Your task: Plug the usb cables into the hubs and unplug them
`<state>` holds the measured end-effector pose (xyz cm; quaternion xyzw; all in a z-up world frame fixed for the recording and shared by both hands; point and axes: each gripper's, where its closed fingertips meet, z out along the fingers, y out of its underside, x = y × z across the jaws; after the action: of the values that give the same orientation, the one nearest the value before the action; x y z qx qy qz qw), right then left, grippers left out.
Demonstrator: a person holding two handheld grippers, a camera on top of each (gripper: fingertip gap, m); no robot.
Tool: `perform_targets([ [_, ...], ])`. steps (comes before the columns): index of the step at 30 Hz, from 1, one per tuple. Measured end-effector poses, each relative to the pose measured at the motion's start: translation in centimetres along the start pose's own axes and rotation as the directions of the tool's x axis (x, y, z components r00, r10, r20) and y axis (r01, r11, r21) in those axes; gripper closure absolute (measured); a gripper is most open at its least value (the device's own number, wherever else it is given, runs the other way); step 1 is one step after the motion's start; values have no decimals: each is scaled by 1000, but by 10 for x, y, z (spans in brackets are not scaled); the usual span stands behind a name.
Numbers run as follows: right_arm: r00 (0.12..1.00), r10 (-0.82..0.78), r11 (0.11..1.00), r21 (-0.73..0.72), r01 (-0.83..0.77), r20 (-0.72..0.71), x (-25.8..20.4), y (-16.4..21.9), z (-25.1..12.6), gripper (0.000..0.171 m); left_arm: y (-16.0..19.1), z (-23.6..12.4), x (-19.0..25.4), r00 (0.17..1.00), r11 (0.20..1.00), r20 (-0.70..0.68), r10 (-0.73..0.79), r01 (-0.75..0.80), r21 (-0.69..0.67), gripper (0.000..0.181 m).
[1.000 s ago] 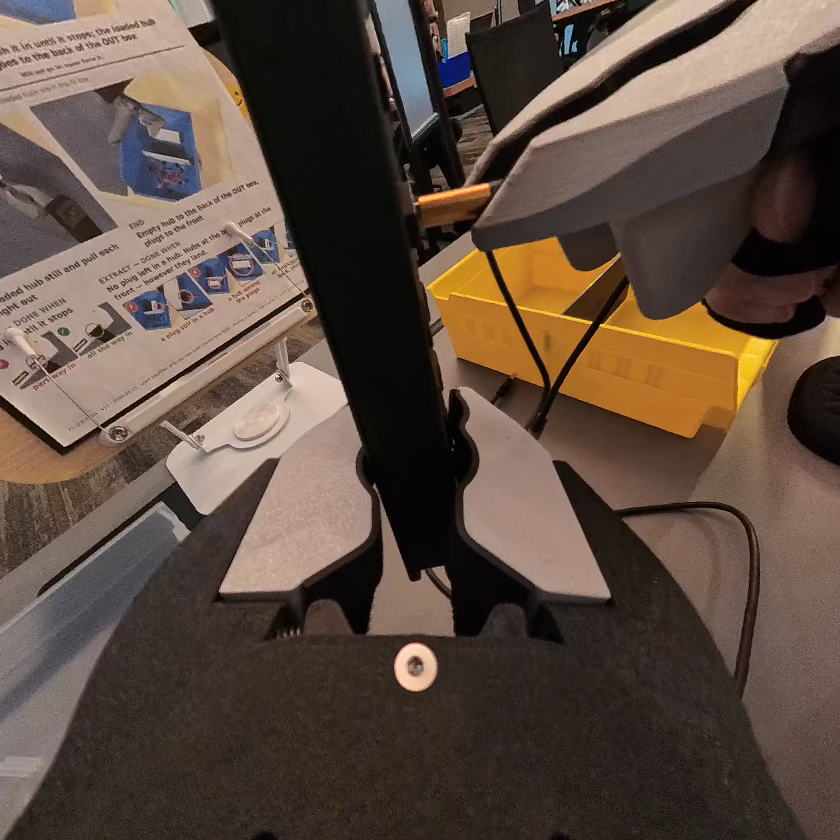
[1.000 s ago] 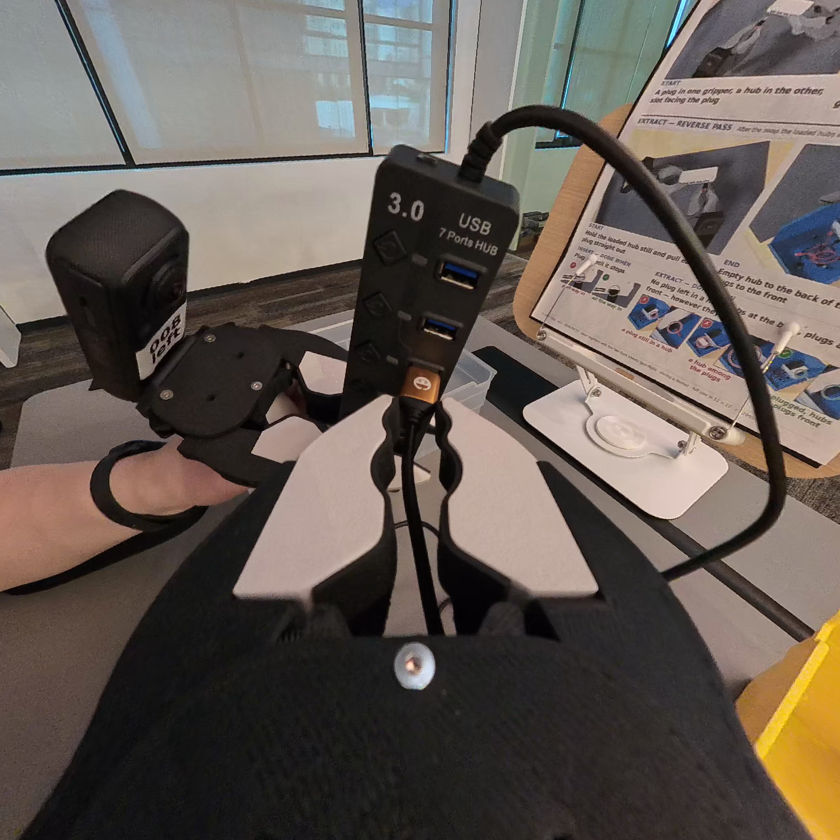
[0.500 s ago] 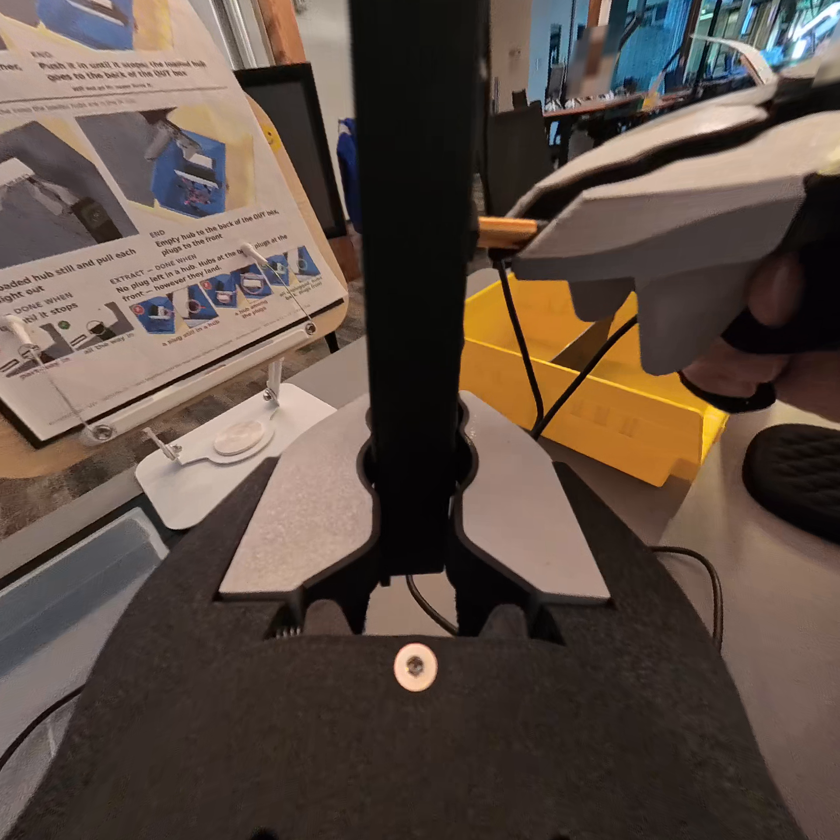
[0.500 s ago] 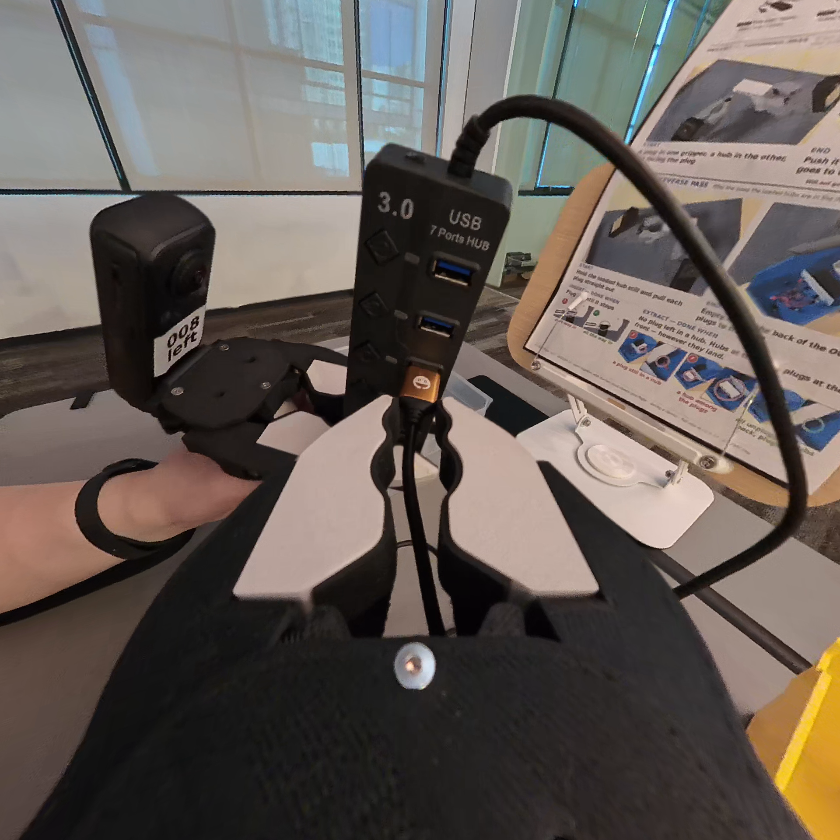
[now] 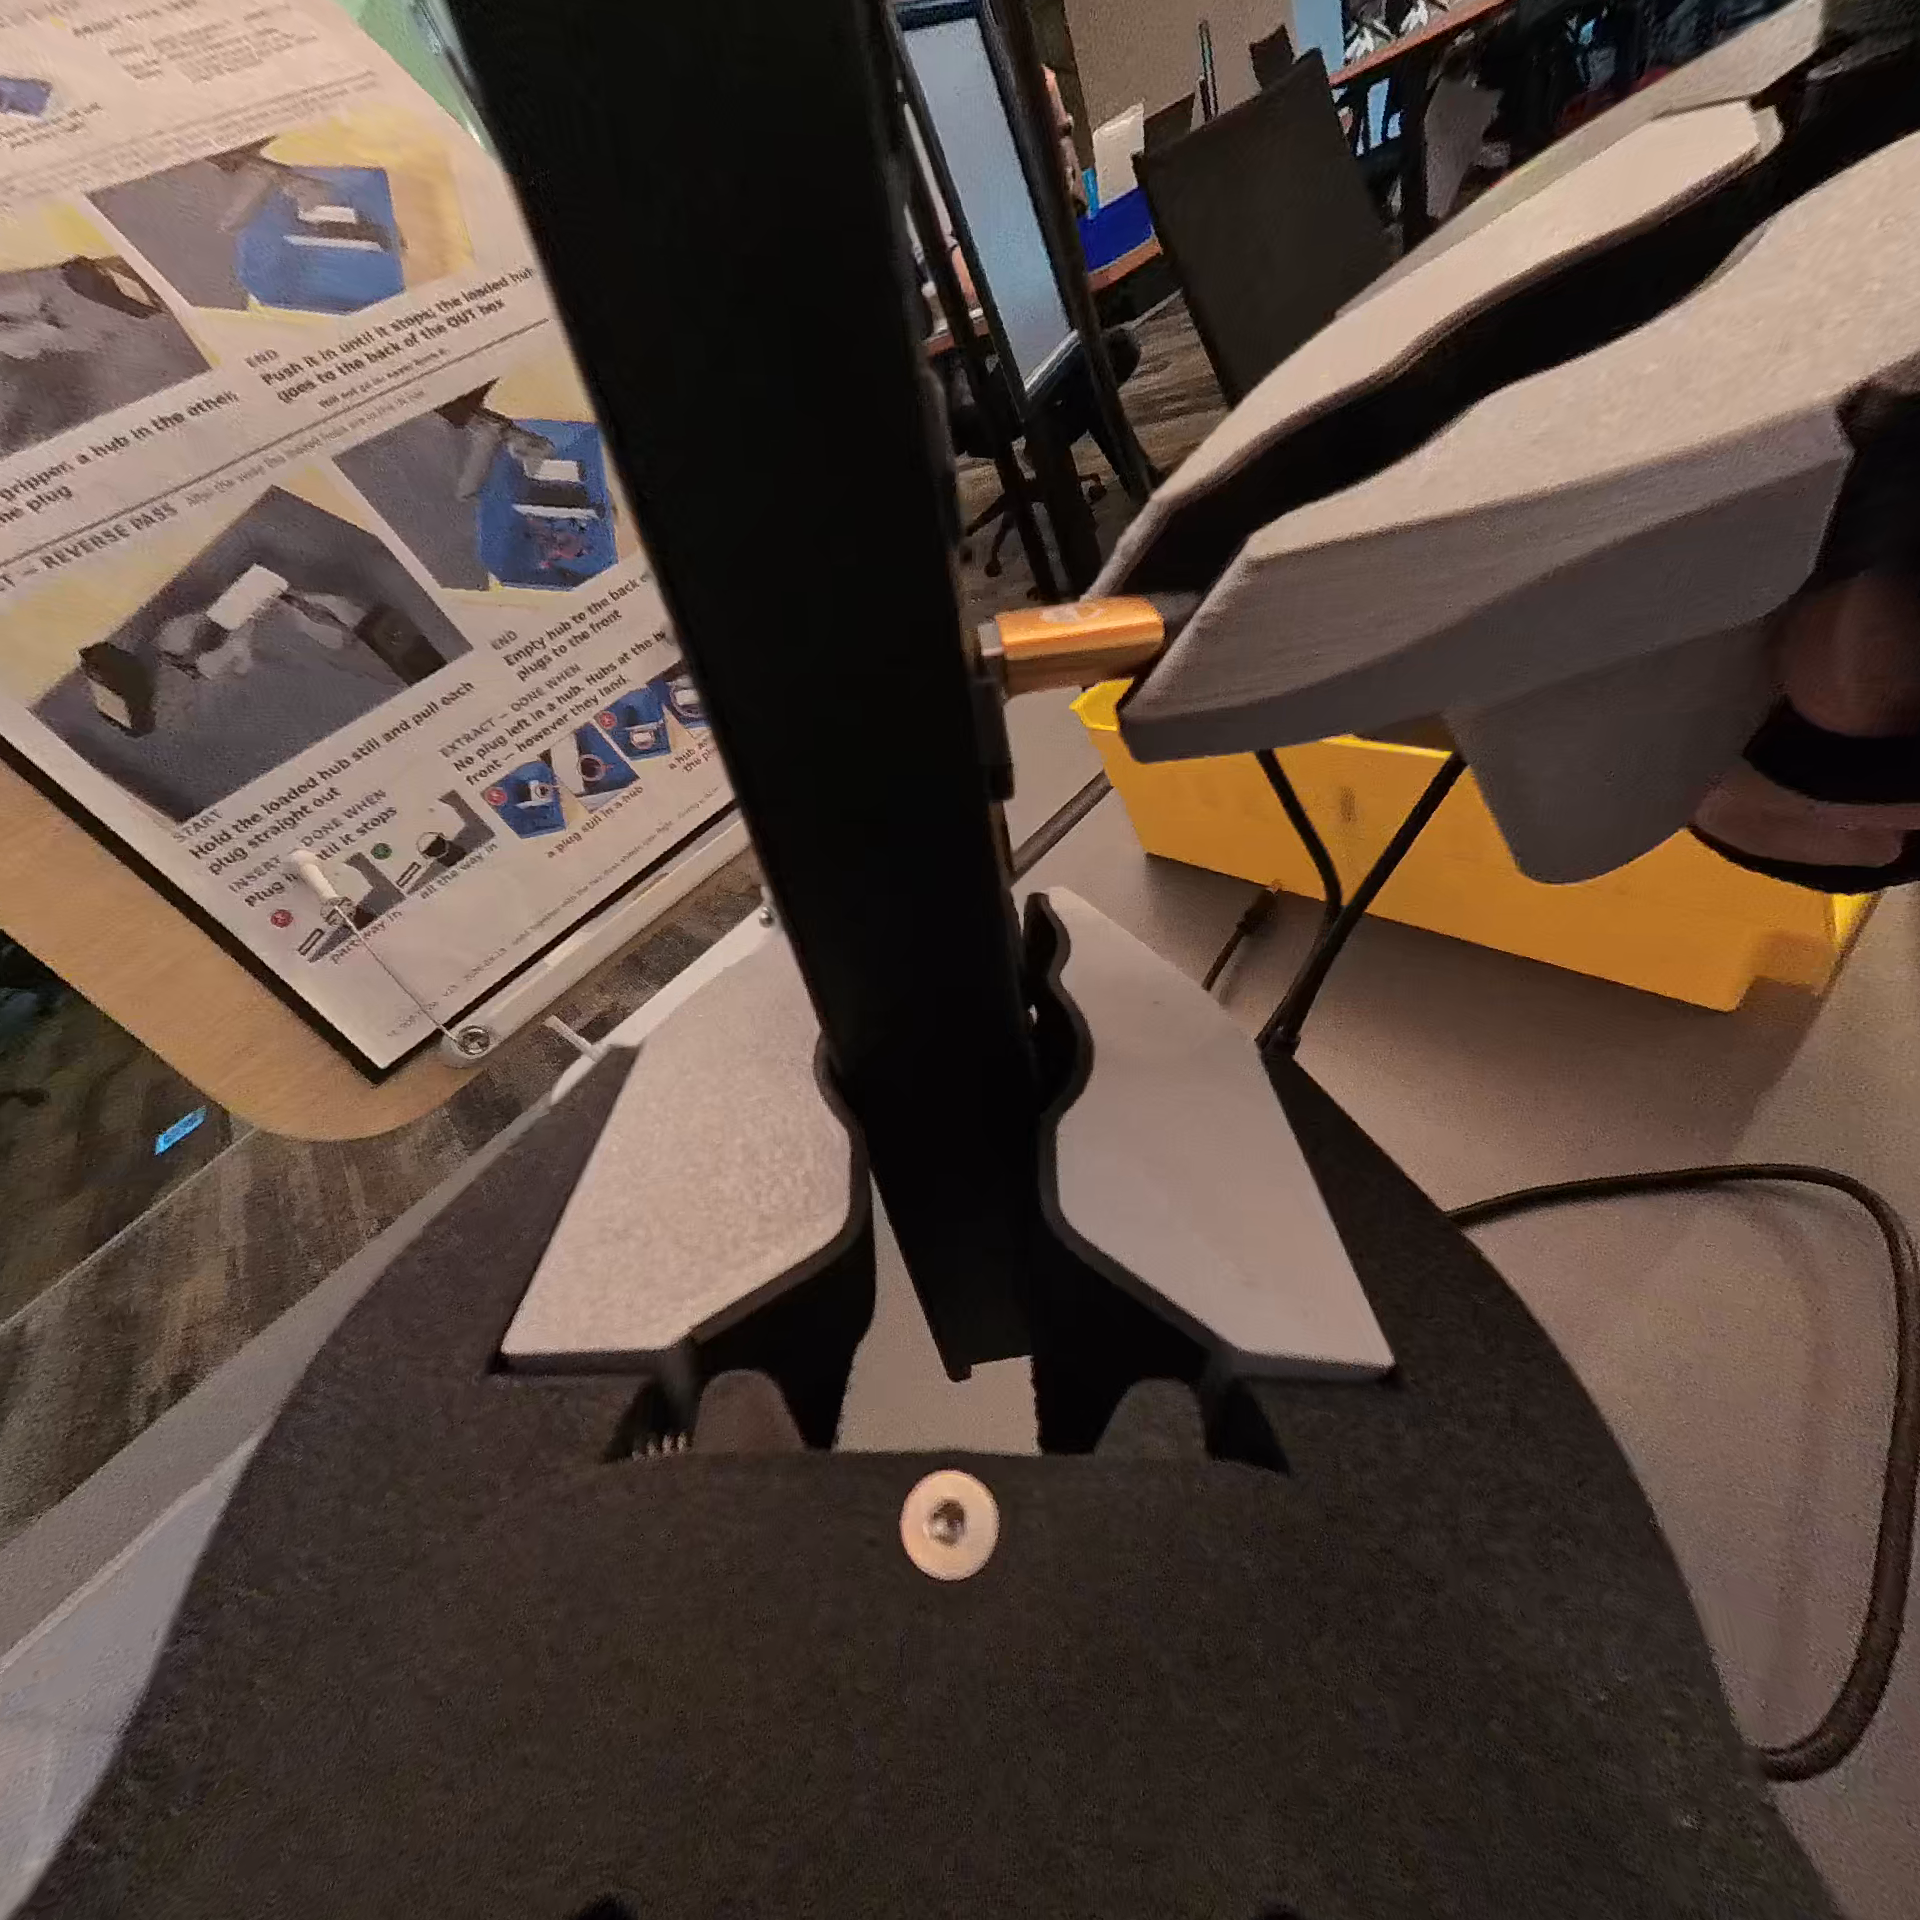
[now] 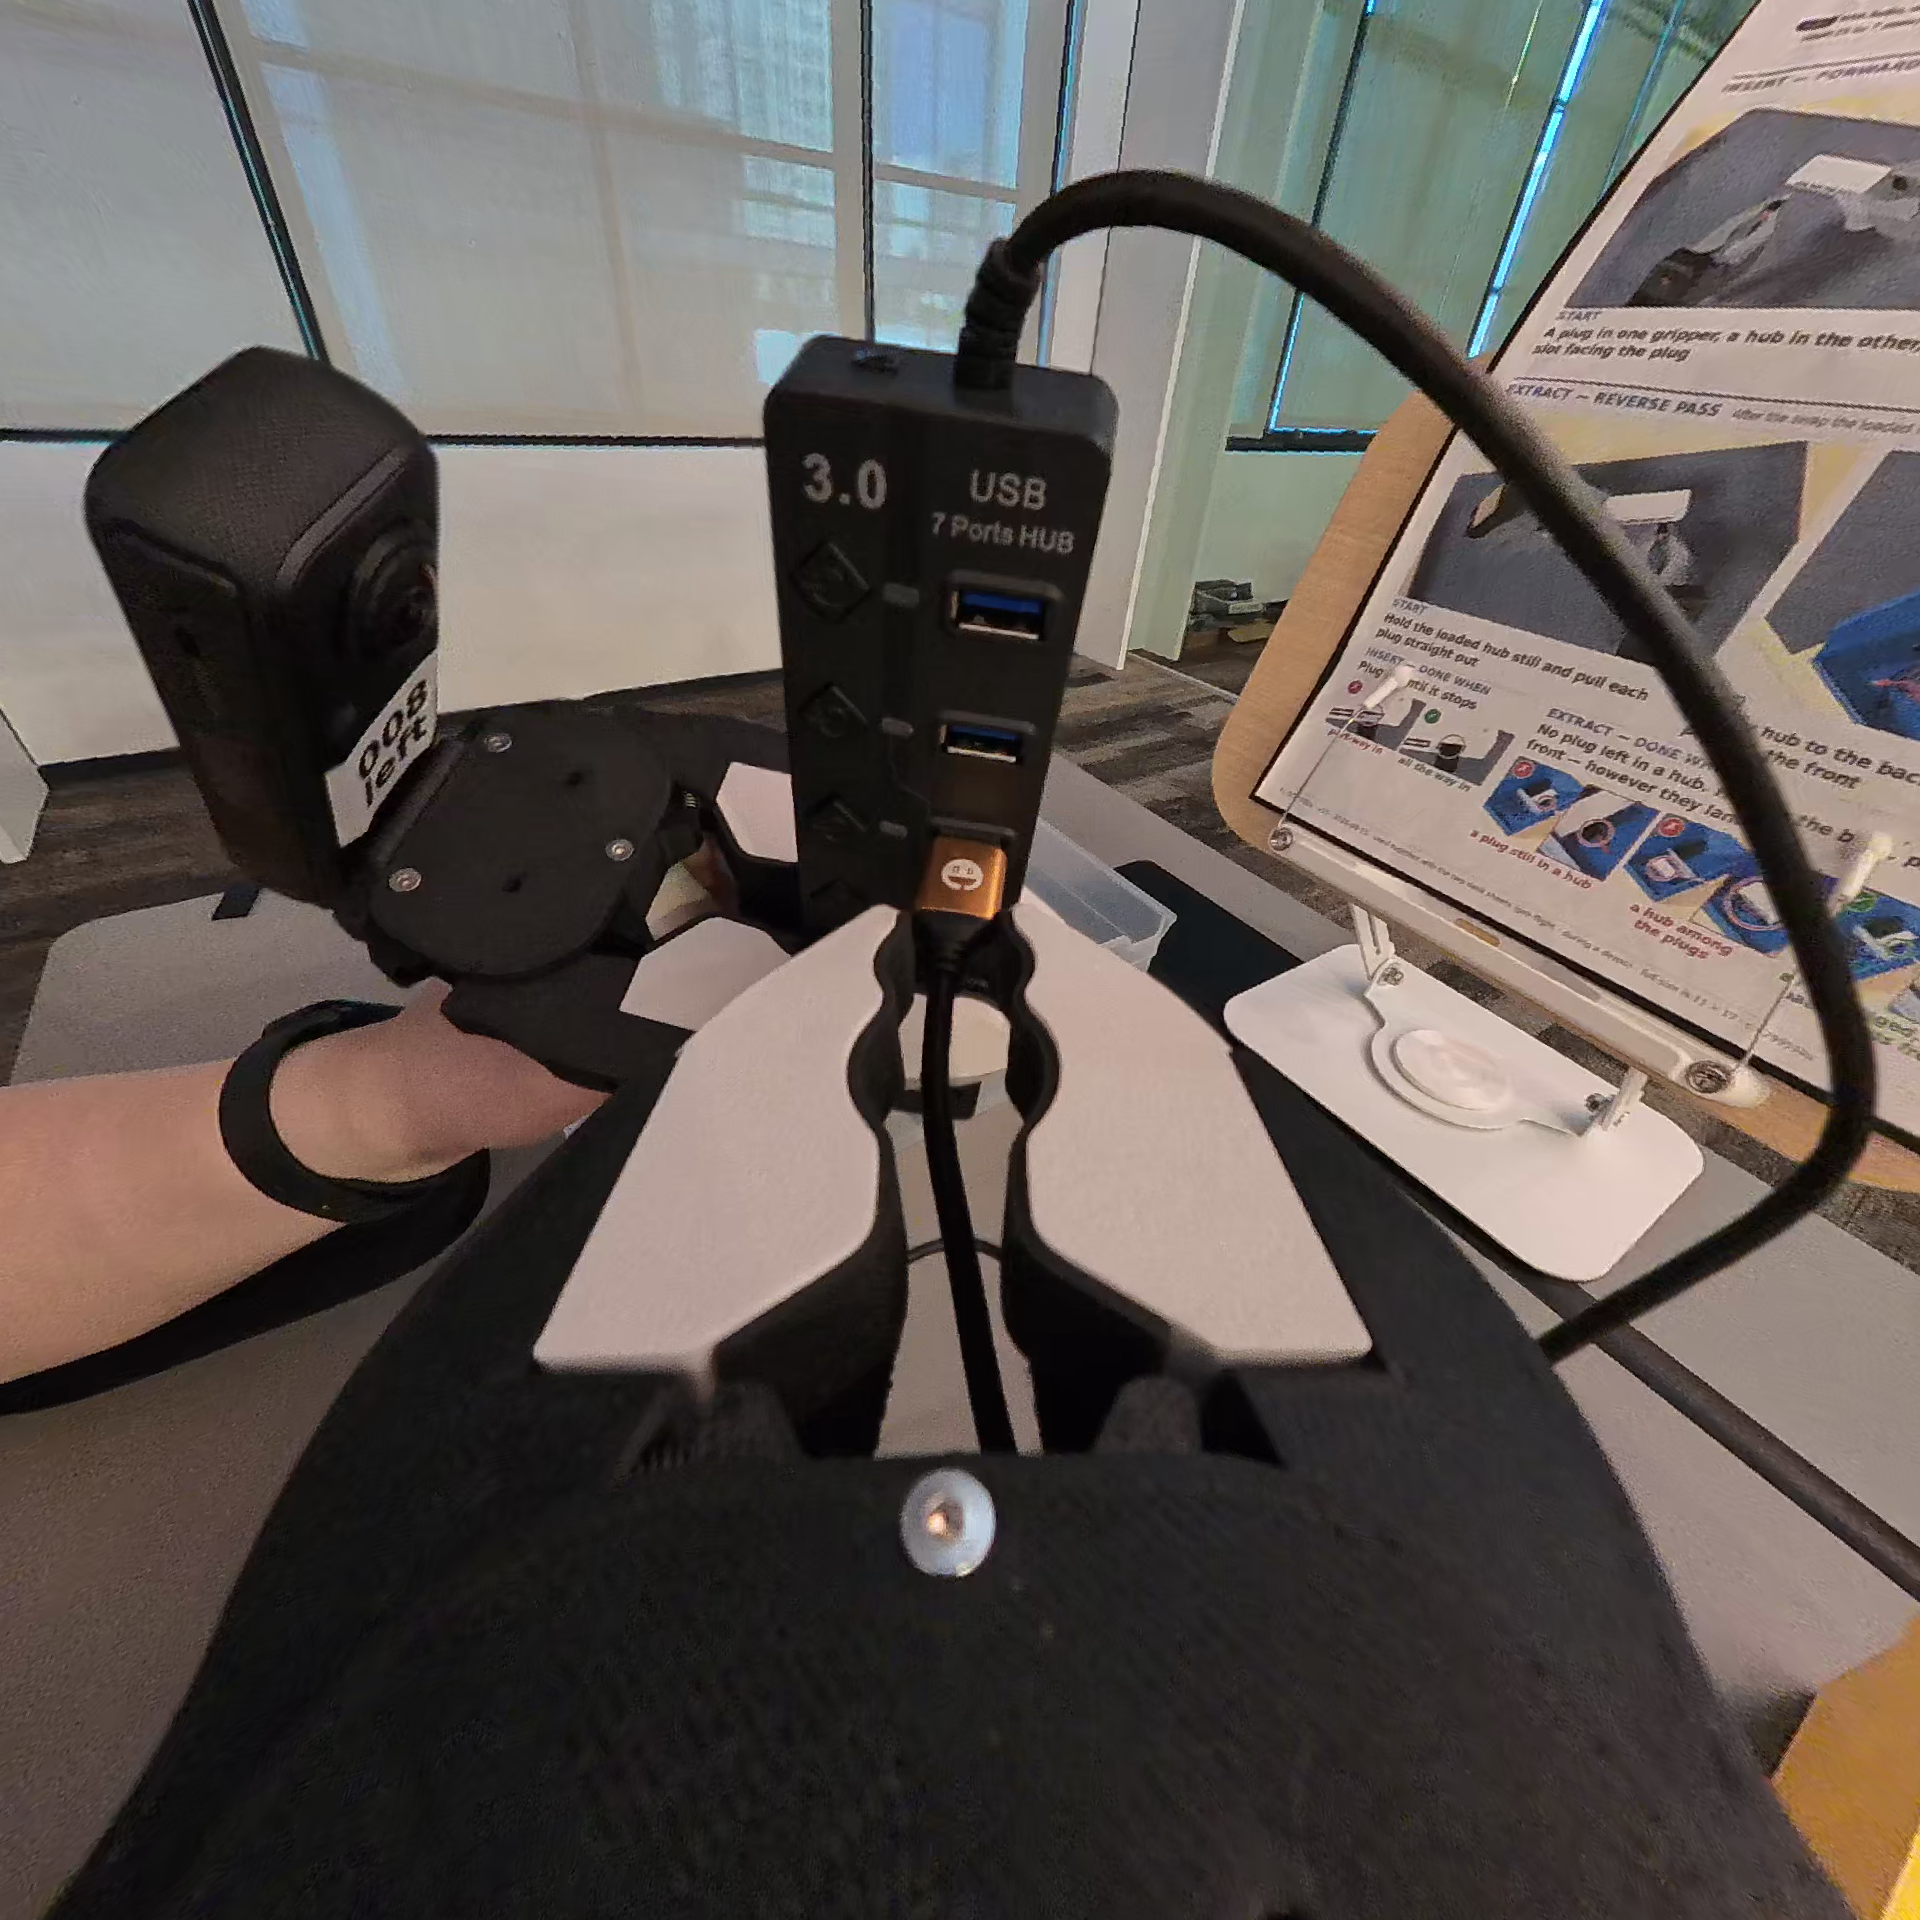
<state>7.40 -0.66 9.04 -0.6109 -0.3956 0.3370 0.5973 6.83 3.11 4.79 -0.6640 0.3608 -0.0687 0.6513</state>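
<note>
While the left gripper stays clamped on the upright hub, the right gripper, closed behind the orange plug, should move straight along the port's axis.

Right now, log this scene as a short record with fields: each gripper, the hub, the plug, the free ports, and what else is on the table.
left gripper: shut on the hub, holding it upright by its lower end
right gripper: shut on the plug
hub: black, ports facing the right gripper, its own cable looping off the top
plug: orange, seated in the third port down
free ports: the two blue ones above the plug
yellow bin: on the table behind the right gripper
instruction sheet: propped on a white stand
</note>
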Motion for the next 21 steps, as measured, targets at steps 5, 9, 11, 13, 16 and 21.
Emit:
perform_targets([
  [5, 1000, 3, 1000, -2, -3, -22, 1, 2, 0, 156, 2, 1, -1, 1000, 1000, 24, 13, -12, -12, 153],
  [9, 999, 14, 1000, 12, -13, -39, 3, 1, 1, 156, 2, 1, 1, 1000, 1000, 24, -15, 15, -14, 153],
  [11, 999, 16, 1000, 9, -15, -49, 4, 2, 1, 156, 3, 2, 1, 999, 1000, 26, -20, 20, -17, 153],
  [13, 998, 29, 999, 16, -28, -54, 5, 2, 2, 156, 4, 3, 1, 999, 999, 33, -21, 22, -26, 153],
  [16, 998, 61, 998, -33, -62, -31, 5, 9, 7, 153, 6, 3, -1, 999, 999, 5, -36, 36, -41, 155],
  [21, 989, 128, 979, -167, -114, 78, -8, 10, -4, 136, 12, 1, -8, 982, 984, -86, -170, 165, -61, 155],
])
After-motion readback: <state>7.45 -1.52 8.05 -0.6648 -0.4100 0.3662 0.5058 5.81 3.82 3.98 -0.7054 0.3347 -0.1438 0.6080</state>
